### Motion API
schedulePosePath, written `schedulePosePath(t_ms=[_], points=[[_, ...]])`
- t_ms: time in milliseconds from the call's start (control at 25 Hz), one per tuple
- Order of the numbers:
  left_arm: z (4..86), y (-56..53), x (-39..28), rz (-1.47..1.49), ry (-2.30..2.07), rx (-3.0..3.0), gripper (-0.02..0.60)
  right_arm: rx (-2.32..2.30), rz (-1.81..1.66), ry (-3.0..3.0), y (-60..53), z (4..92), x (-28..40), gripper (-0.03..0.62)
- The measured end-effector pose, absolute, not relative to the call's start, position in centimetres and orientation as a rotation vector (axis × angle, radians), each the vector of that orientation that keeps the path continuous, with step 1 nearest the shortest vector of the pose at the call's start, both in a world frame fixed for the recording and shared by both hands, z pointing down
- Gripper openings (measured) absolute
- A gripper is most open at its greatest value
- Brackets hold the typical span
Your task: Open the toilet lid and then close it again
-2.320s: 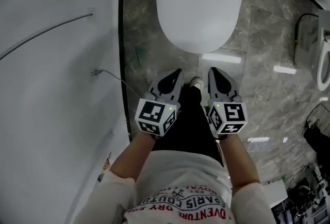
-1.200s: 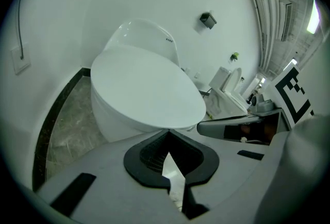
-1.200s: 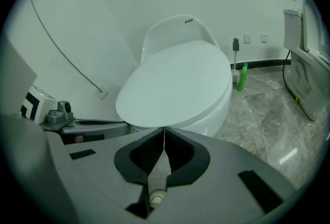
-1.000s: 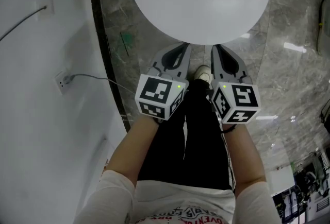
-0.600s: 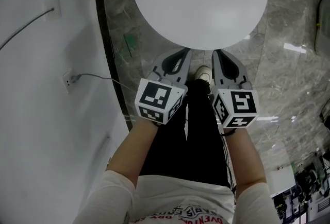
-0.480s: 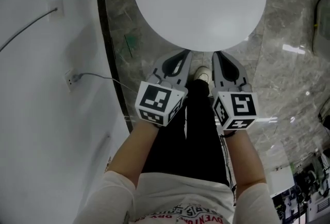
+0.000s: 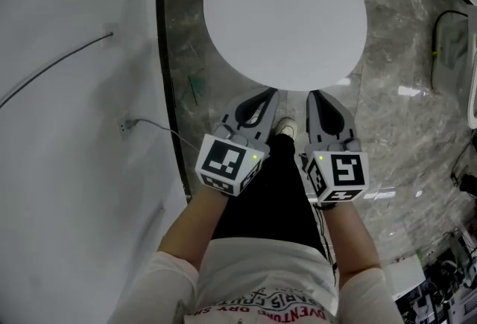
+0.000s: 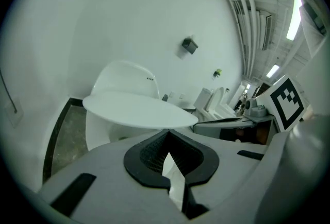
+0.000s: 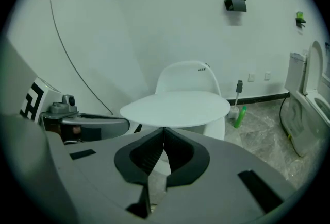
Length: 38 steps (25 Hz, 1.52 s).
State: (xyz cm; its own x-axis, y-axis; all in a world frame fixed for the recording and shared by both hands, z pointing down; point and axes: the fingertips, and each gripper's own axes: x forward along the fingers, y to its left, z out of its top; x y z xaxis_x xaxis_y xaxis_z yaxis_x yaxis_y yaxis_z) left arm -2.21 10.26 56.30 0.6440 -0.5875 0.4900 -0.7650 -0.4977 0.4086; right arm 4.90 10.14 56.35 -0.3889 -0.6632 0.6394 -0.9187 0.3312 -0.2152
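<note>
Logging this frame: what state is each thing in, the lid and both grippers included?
Toilet lid: down, flat over the bowl.
Left gripper: shut, nothing between its jaws.
Right gripper: shut, nothing between its jaws.
Neighbouring toilet's lid: raised upright.

Shirt (image 7: 261,270) print, bottom centre of head view, upside down, partly legible: "PARIS COUTUR", "VENTURE"; rest unclear. Small logo marks (image 8: 149,79) on toilet back too small to read.
</note>
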Motion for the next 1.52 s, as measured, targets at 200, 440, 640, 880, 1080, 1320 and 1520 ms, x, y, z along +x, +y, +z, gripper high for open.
schedulePosePath(t_ms=[200, 440, 640, 880, 1080, 1320, 1520], points=[[50.1, 6.7, -2.2, 0.307, -1.078, 2.337, 0.006, 1.476, 0.689, -2.207, 6.5, 50.2, 5.0, 0.014], [45.7, 3.1, -2.4, 0.284, -1.102, 2.368, 0.006, 1.509, 0.631, -2.239, 3.0, 45.7, 4.8, 0.014], [42.6, -0.3, -1.8, 0.272, -1.131, 2.387, 0.006, 1.516, 0.624, -2.263, -0.4, 42.9, 5.5, 0.014], [39.5, -5.1, -1.9, 0.248, -1.189, 2.374, 0.006, 1.477, 0.614, -2.297, -5.1, 39.9, 5.4, 0.014], [37.2, -9.9, -1.3, 0.246, -1.253, 2.359, 0.006, 1.44, 0.598, -2.333, -9.5, 37.4, 6.0, 0.014], [35.3, -14.7, -1.4, 0.213, -1.297, 2.384, 0.006, 1.442, 0.577, -2.359, -14.5, 35.9, 5.7, 0.014], [34.5, -18.6, -1.4, 0.2, -1.281, 2.411, 0.006, 1.49, 0.548, -2.359, -18.6, 35.2, 5.6, 0.014]])
